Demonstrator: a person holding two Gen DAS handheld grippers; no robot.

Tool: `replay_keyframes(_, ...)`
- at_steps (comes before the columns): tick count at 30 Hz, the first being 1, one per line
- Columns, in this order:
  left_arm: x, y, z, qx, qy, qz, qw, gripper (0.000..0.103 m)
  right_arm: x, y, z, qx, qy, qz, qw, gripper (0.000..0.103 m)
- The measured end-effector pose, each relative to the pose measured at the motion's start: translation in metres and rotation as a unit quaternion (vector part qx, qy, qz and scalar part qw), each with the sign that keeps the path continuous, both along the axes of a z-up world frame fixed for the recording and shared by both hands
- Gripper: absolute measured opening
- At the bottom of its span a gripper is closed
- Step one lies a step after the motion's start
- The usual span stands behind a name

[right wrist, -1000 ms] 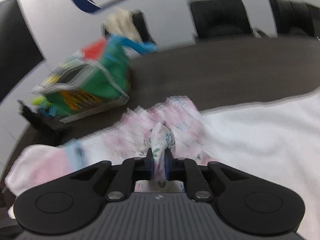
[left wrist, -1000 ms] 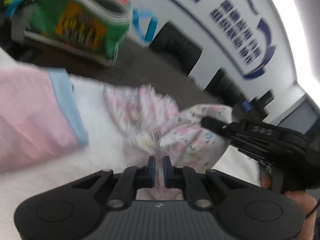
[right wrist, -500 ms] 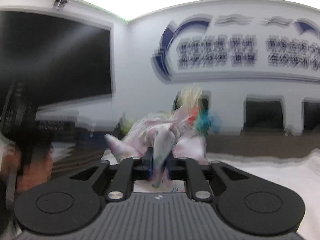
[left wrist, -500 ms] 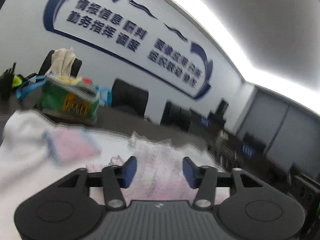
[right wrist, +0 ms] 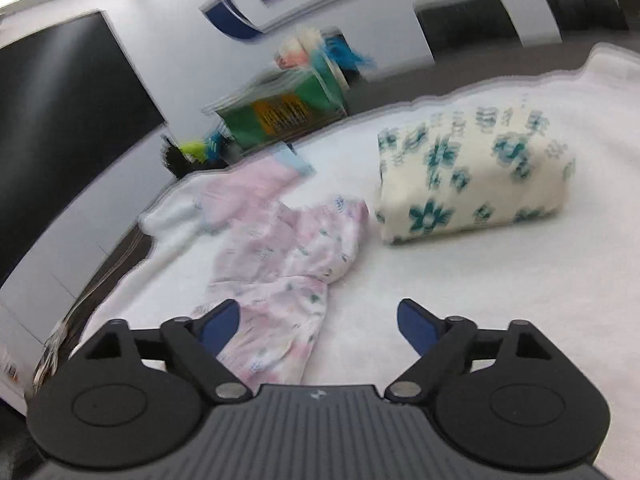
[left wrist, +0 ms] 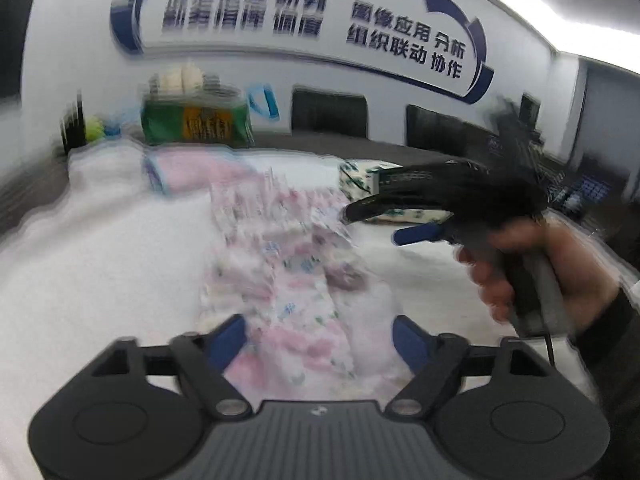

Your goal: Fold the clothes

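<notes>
Two claws, and neither had anything in it at this point. The left claw [left wrist: 318, 338] hung half open over the garment with nothing pinched between its blue pads, and the right claw [right wrist: 319, 325] was spreading wider, also gripping nothing, though the cloth's near end sat by its left pad.

The thing we had to fold, a thin pink-and-white floral cotton garment [right wrist: 288, 264], lay loose and rumpled on the white fluffy blanket [right wrist: 460, 280] covering the desk. It sat just beside a folded cream bundle with teal flowers [right wrist: 472, 176], not touching it as far as we could tell, with a folded pink piece with a blue trim [right wrist: 248, 188] at its far end.

Our guess was that it would handle like any light jersey: floppy, no stiffness, sagging wherever it wasn't supported. Not slippery, not fragile, but it would likely bunch up if dragged over that fuzzy blanket. So we figured the best grab was at hems or corners, one claw per corner, pinching a single layer and lifting clear rather than sliding. Blur hid the exact edges.
</notes>
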State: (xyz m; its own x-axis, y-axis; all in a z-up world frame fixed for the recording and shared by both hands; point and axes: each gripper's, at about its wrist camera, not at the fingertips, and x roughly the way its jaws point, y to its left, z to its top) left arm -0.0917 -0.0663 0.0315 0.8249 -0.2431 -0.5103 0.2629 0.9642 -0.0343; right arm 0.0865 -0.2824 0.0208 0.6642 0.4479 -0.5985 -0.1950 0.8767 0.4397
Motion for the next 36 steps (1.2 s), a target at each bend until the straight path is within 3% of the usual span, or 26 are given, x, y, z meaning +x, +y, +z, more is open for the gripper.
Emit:
replay_keyframes(1,0.000,-0.011,-0.006,0.053,-0.010,0.012,0.9985,0.039,0.007,0.011,-0.005,-0.006,0.006,-0.002,1.000,0.081)
replay_keyframes(2,-0.001,-0.015,-0.012,0.077,-0.008,0.007,0.9970,0.015,0.014,0.020,-0.008,-0.014,0.009,-0.007,1.000,0.077)
replay_keyframes(3,-0.002,-0.019,-0.018,0.101,-0.005,0.003,0.9949,0.006,0.022,0.029,-0.011,-0.023,0.011,-0.012,1.000,0.066)
replay_keyframes(4,-0.003,-0.015,-0.021,0.091,0.003,-0.006,0.9958,0.006,0.024,0.036,-0.011,-0.022,0.014,-0.011,1.000,0.037)
replay_keyframes(5,-0.004,-0.004,-0.021,0.066,0.006,0.003,0.9978,0.003,0.025,0.043,-0.010,-0.020,0.017,-0.010,1.000,0.018)
replay_keyframes(6,-0.006,0.008,-0.020,0.040,0.008,0.012,0.9991,0.002,0.026,0.051,-0.010,-0.017,0.020,-0.008,1.000,0.005)
replay_keyframes(7,-0.010,0.029,-0.014,0.002,-0.003,0.037,0.9993,0.001,0.021,0.052,-0.004,-0.006,0.010,-0.016,1.000,0.005)
replay_keyframes(10,-0.029,0.095,0.004,-0.096,-0.058,0.106,0.9880,0.001,-0.026,0.028,0.030,0.032,-0.059,-0.040,0.997,0.004)
replay_keyframes(12,-0.044,0.139,0.015,-0.155,-0.101,0.151,0.9711,0.000,-0.073,0.002,0.054,0.052,-0.113,-0.069,0.990,0.004)
replay_keyframes(13,-0.048,0.153,0.018,-0.161,-0.109,0.174,0.9653,0.001,-0.098,-0.011,0.064,0.055,-0.138,-0.090,0.985,0.004)
replay_keyframes(16,-0.056,0.167,0.007,-0.168,-0.092,0.198,0.9614,0.010,-0.173,-0.036,0.060,0.034,-0.175,-0.159,0.971,0.004)
replay_keyframes(18,-0.061,0.166,-0.006,-0.166,-0.065,0.214,0.9604,0.023,-0.207,-0.044,0.036,-0.002,-0.152,-0.201,0.968,0.006)
replay_keyframes(20,-0.067,0.169,-0.015,-0.188,-0.038,0.196,0.9616,0.037,-0.230,-0.056,0.008,-0.035,-0.101,-0.219,0.970,0.011)
replay_keyframes(22,-0.076,0.171,-0.013,-0.214,-0.033,0.167,0.9619,0.043,-0.250,-0.078,-0.011,-0.016,-0.063,-0.237,0.969,0.026)
replay_keyframes(23,-0.080,0.171,-0.010,-0.221,-0.035,0.150,0.9632,0.051,-0.260,-0.088,-0.014,-0.006,-0.061,-0.248,0.967,0.029)
replay_keyframes(24,-0.075,0.171,-0.007,-0.218,-0.038,0.134,0.9659,0.061,-0.268,-0.095,-0.012,-0.010,-0.066,-0.256,0.964,0.032)
replay_keyframes(26,-0.061,0.158,0.005,-0.192,-0.039,0.110,0.9743,0.069,-0.271,-0.097,-0.002,-0.041,-0.088,-0.250,0.963,0.040)
replay_keyframes(28,-0.031,0.140,0.016,-0.157,-0.018,0.071,0.9849,0.073,-0.267,-0.093,0.009,-0.061,-0.115,-0.233,0.964,0.056)
replay_keyframes(29,-0.013,0.124,0.022,-0.134,0.006,0.046,0.9899,0.079,-0.258,-0.090,0.015,-0.062,-0.124,-0.209,0.968,0.061)
replay_keyframes(31,0.024,0.100,0.027,-0.080,0.046,0.039,0.9950,0.080,-0.229,-0.080,0.022,-0.063,-0.128,-0.164,0.976,0.072)
replay_keyframes(34,0.070,0.070,0.013,-0.017,0.084,0.045,0.9953,0.072,-0.180,-0.059,0.020,-0.084,-0.097,-0.104,0.986,0.074)
replay_keyframes(35,0.082,0.063,0.007,-0.002,0.098,0.043,0.9943,0.040,-0.162,-0.052,0.017,-0.095,-0.079,-0.085,0.989,0.074)
replay_keyframes(36,0.081,0.066,0.003,-0.013,0.103,0.046,0.9935,0.000,-0.147,-0.045,0.012,-0.108,-0.064,-0.074,0.989,0.070)
